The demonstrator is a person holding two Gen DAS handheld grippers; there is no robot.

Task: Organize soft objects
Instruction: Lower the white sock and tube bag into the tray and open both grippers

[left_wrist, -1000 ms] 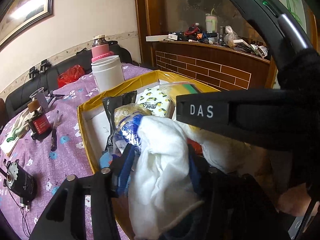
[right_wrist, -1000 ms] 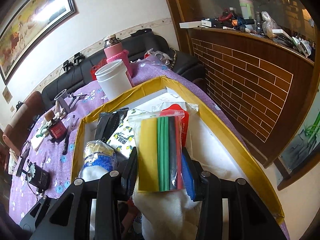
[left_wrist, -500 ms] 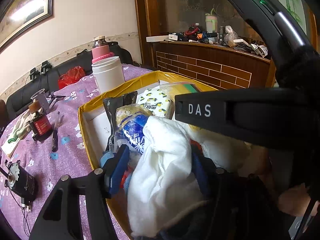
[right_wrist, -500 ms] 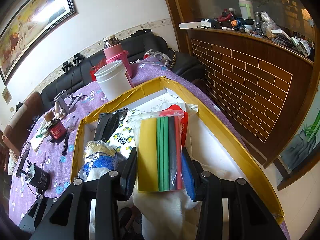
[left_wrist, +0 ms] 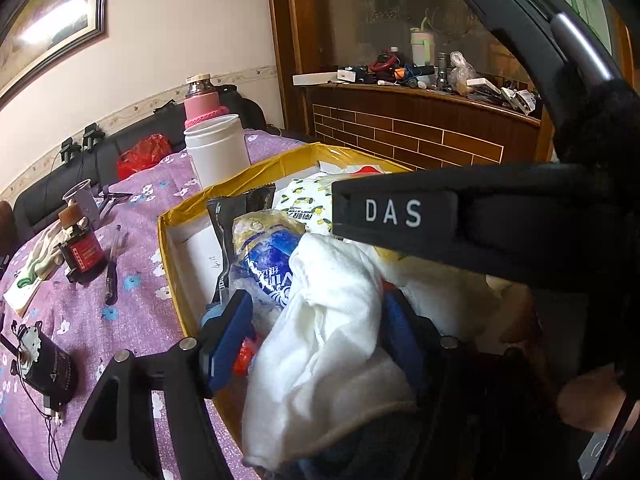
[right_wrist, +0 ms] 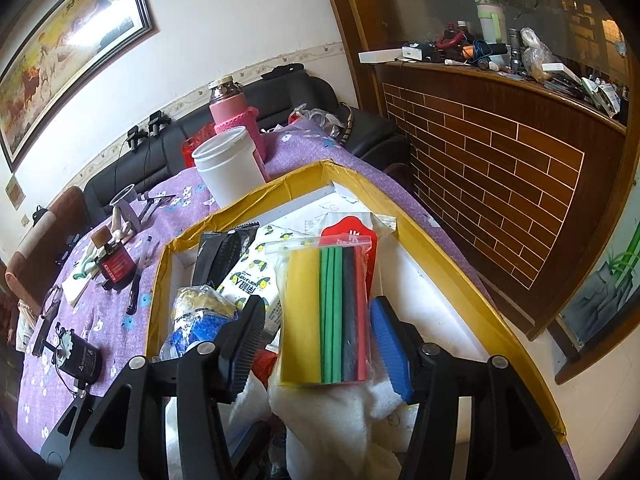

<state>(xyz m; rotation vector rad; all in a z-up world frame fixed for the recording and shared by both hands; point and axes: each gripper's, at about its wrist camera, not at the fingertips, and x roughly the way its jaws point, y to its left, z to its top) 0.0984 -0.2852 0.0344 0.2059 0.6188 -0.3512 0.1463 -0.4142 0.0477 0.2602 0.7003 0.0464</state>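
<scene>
In the left wrist view the left gripper [left_wrist: 316, 328] is sitting low in the frame over the near end of the yellow-rimmed box [left_wrist: 256, 170], and its jaws have just been opening. A white cloth [left_wrist: 324, 344] is lying bunched between them; the left blue pad is standing clear of it, while the right pad is lying against the cloth's edge (whether it is pressing I cannot tell), so the cloth is looking released rather than pinched. Across the right half of the frame the black body of the other tool, marked DAS, is blocking much of the box.

In the right wrist view the right gripper [right_wrist: 320, 344] is occupying the lower centre, and its jaws have also just been opening. A clear bag of coloured strips [right_wrist: 328, 312] (yellow, green, black and red) is standing between the pads with a gap on each side, resting on the white cloth below it.

Deeper in the box, toward the middle of that frame, a lemon-print packet [right_wrist: 256, 276], a black pouch [right_wrist: 220, 256] and a blue-and-gold bag [right_wrist: 196, 316] are lying side by side. Beyond the box's far rim, in the upper centre, a white jar [right_wrist: 228, 168] is standing on the purple flowered tablecloth [right_wrist: 104, 320], with a pink bottle [right_wrist: 236, 116] just behind it.
</scene>
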